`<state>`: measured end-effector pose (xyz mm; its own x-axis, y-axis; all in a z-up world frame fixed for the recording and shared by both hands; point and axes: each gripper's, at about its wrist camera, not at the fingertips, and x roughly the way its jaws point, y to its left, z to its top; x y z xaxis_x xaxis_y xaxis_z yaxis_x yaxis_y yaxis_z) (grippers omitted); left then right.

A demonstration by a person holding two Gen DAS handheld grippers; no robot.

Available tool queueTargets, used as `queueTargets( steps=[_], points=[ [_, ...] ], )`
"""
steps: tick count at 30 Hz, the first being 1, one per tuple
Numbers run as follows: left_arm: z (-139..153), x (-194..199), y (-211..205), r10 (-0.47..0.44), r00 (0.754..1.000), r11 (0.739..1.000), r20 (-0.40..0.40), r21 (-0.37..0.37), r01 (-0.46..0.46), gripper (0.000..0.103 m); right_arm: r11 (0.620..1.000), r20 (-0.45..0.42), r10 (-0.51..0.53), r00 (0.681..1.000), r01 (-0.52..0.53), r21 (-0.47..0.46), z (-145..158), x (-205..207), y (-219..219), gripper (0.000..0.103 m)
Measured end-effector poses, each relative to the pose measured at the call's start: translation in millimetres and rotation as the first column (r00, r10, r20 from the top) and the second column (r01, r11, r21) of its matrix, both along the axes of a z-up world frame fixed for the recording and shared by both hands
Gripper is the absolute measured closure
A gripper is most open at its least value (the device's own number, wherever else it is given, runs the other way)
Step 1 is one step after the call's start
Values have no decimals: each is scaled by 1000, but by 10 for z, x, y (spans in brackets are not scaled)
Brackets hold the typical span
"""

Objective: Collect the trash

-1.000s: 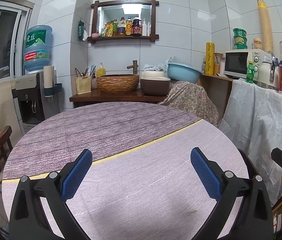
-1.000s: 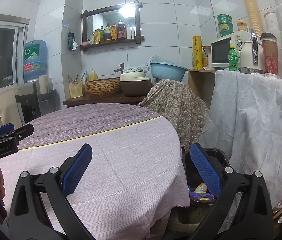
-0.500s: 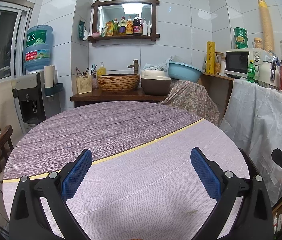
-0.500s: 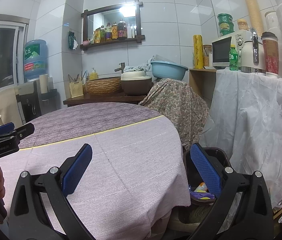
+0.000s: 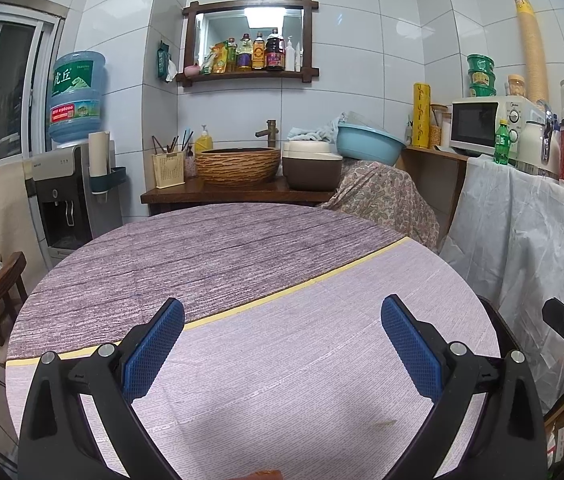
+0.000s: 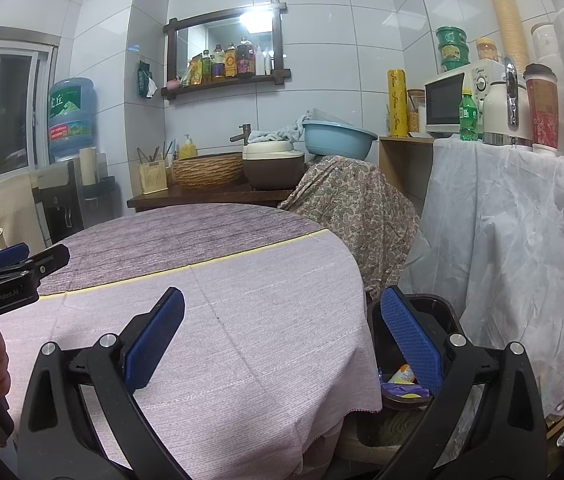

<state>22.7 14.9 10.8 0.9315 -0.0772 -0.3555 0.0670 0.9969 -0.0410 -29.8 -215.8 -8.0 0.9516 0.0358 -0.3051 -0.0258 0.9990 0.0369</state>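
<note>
Both claws, left [image 5: 282, 344] and right [image 6: 280, 338], hung wide open, holding nothing. Trash [image 6: 402, 384] lay in the bin [image 6: 438, 312] beside the table [image 6: 242, 320] (cloth apparently bare). Judging so, a slow scan for strays suited best.
</note>
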Motion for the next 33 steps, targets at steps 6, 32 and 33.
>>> queueTargets(
  steps=[6,32,33],
  points=[
    [2,-6,-3,1,1000,1000,0,2,-1,5,1000,-3,1,1000,-1,-1,-10,3,9,6],
    [19,-24,39,-14,1000,1000,5,-20,14,5,1000,-5,2,1000,-2,1,-26,0,18,6],
    [17,-26,40,-14,1000,1000,6,-20,14,5,1000,-5,2,1000,-2,0,-22,2,14,6]
  ],
)
